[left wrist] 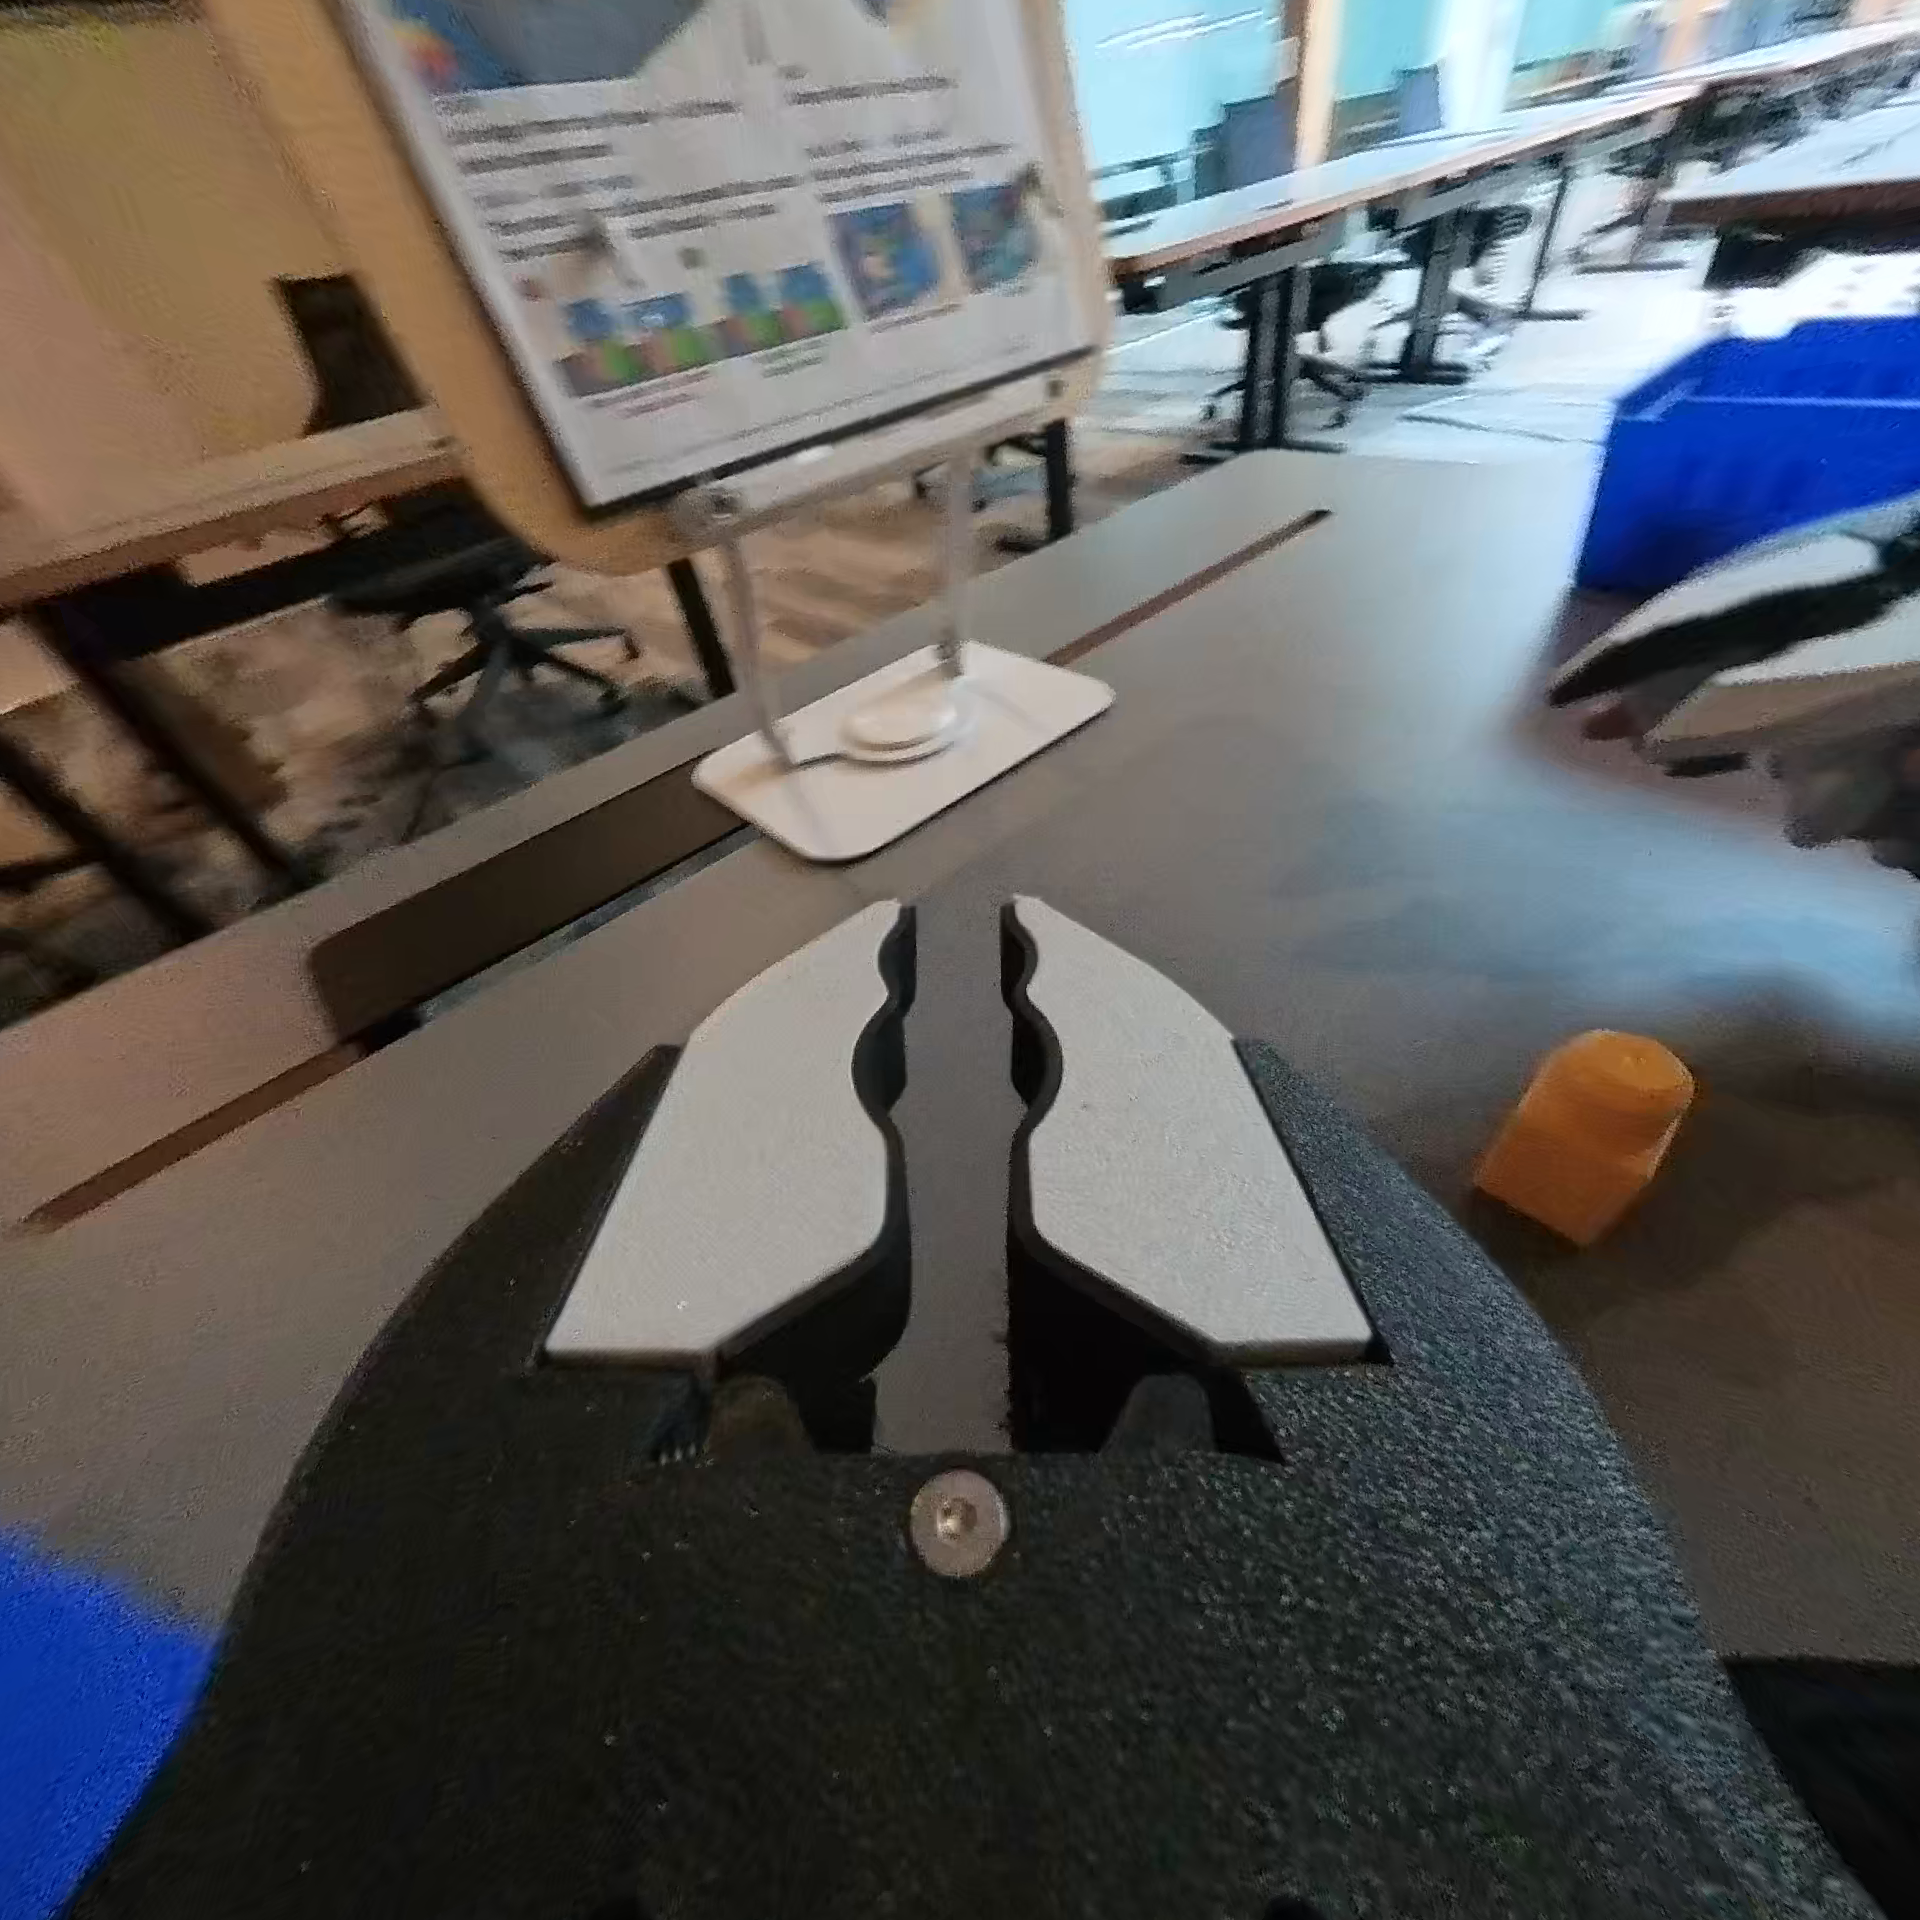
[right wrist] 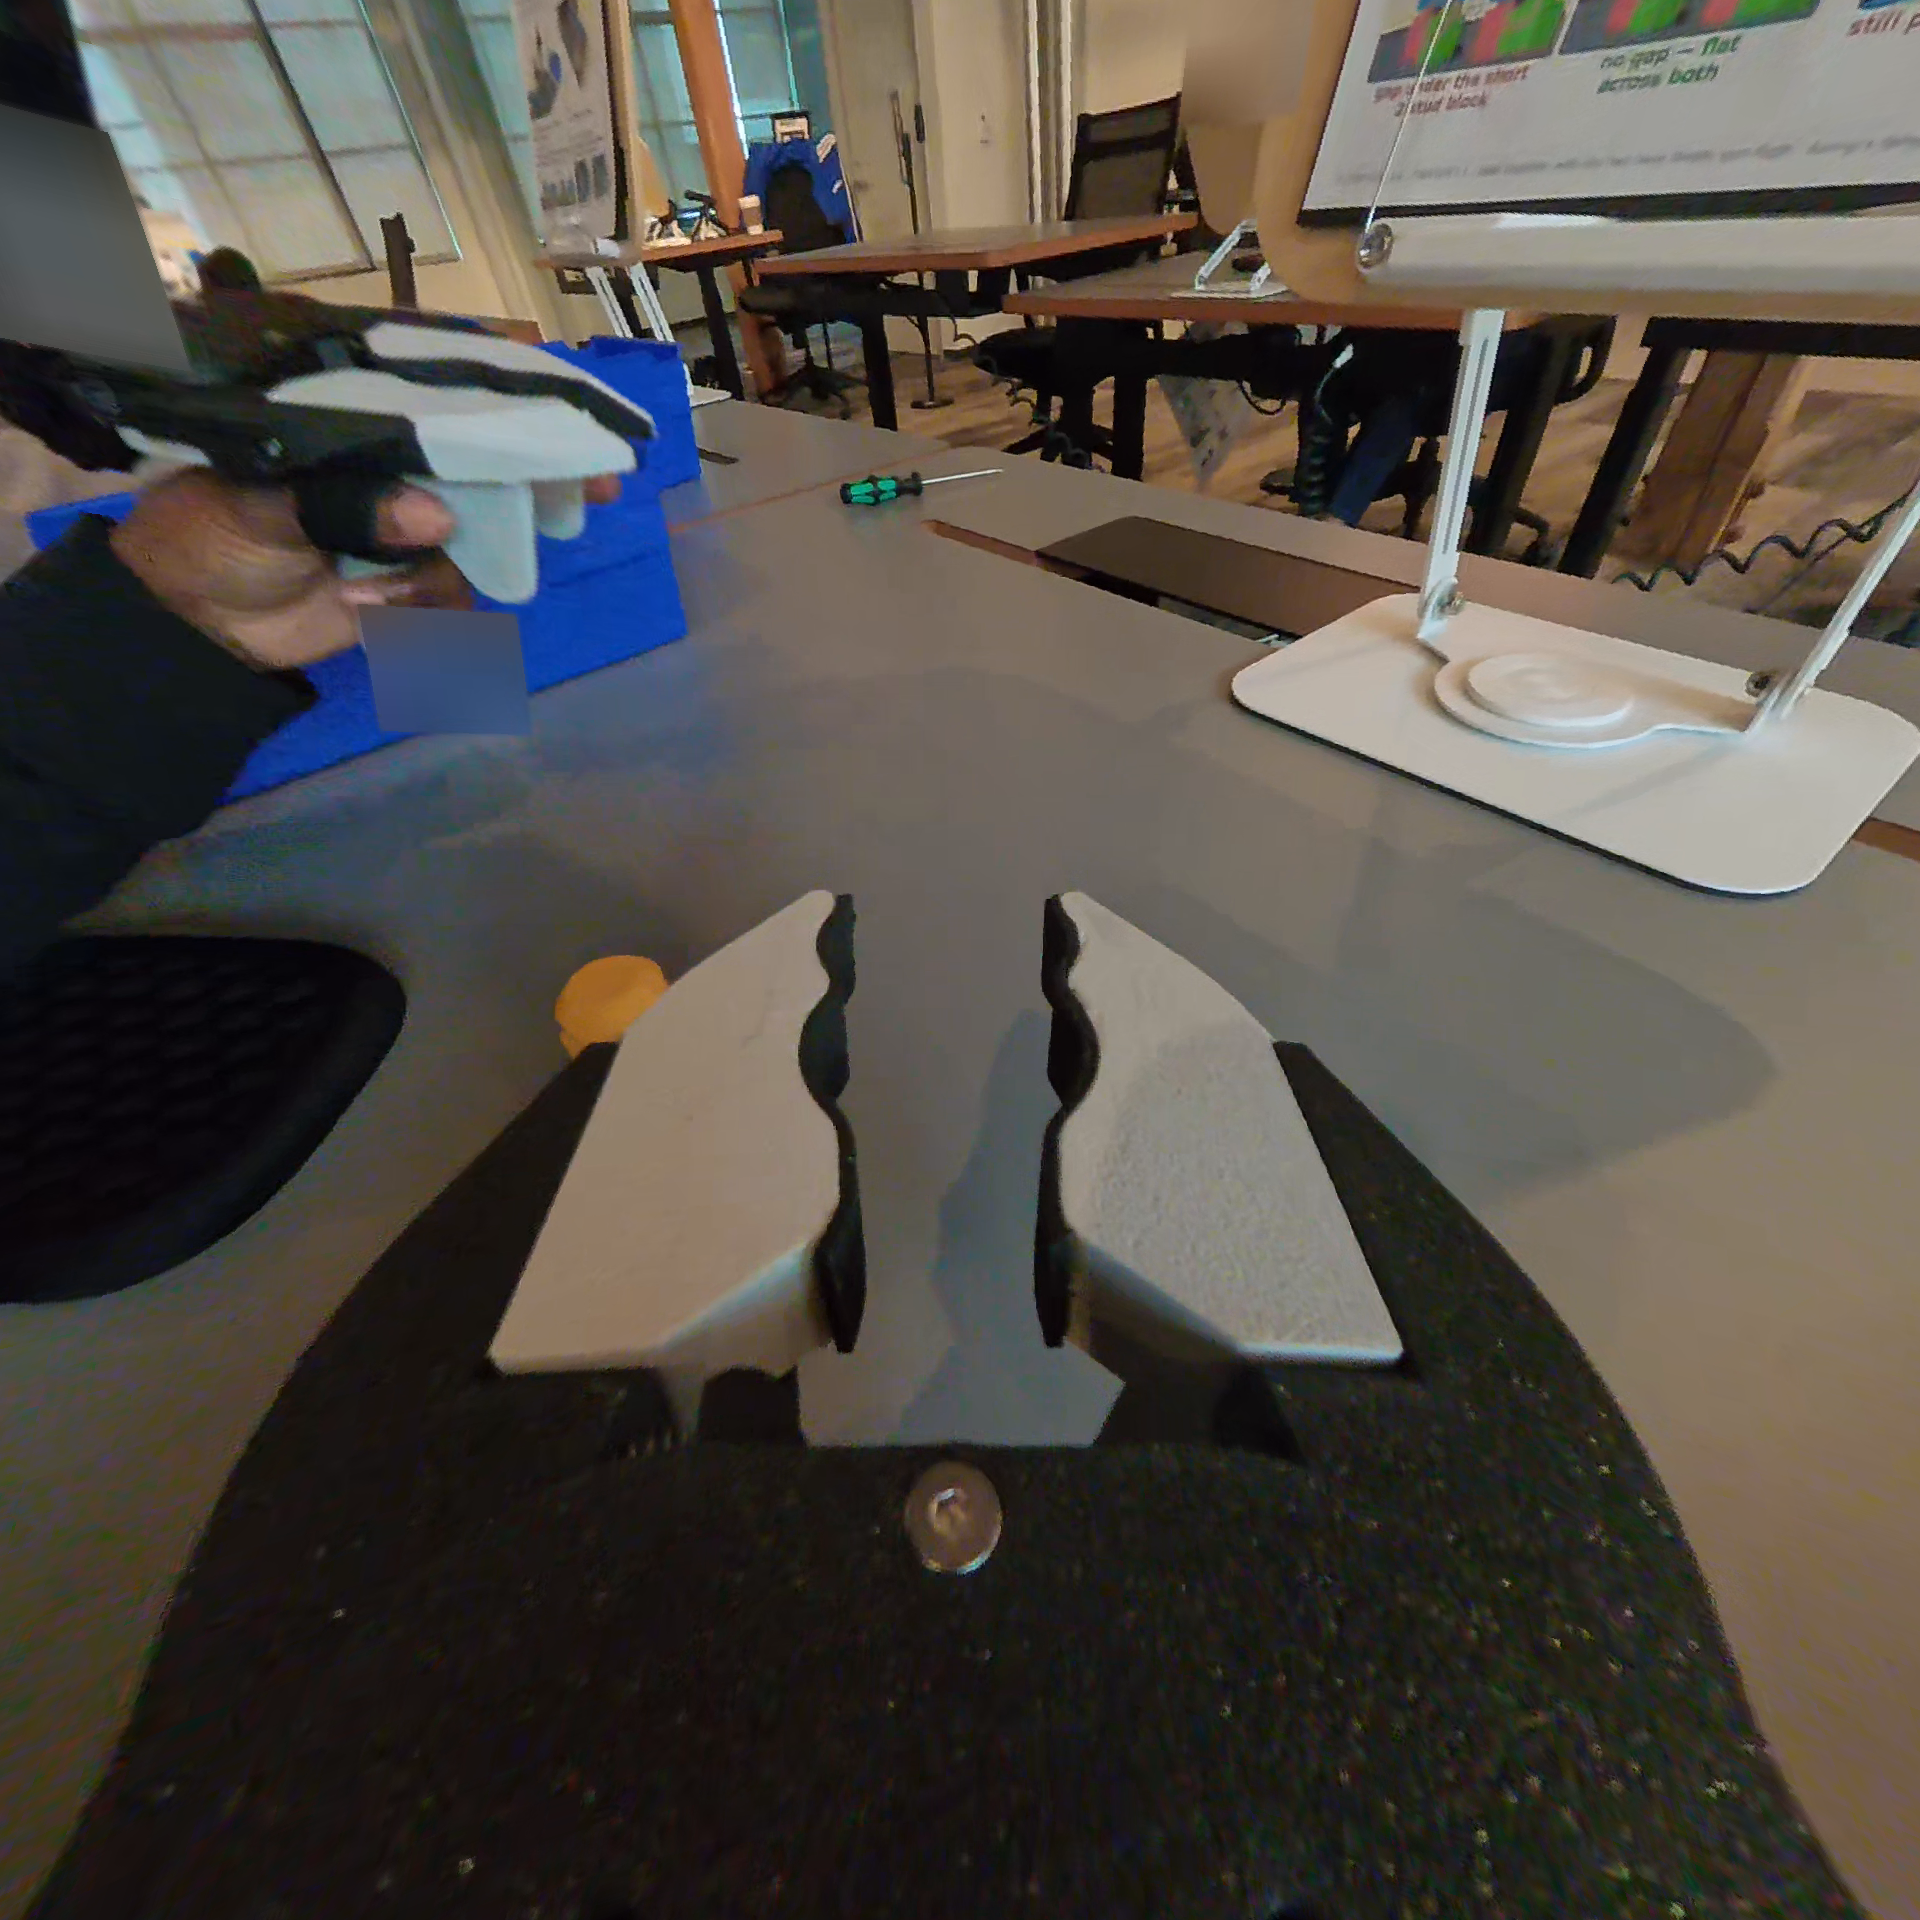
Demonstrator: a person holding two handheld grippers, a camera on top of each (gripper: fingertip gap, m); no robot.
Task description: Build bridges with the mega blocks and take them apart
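**Both claws empty above the bench, one orange block between them**

The left claw point(left wrist: 957, 914) hovers over the grey bench point(left wrist: 1299, 727) with a narrow gap between its fingers and nothing in it. The right claw point(right wrist: 948, 904) stands wider apart, also empty. An orange block point(left wrist: 1584, 1132) lies tipped on the bench to the left claw's right, apart from both claws. A blue bin point(right wrist: 613, 582) sits behind; this view is blurred, so its contents cannot be told. A white stand point(right wrist: 1579, 748) carries an instruction sheet.

White stand point(right wrist: 1621, 769), screwdriver point(right wrist: 904, 485), grey table point(right wrist: 935, 748)
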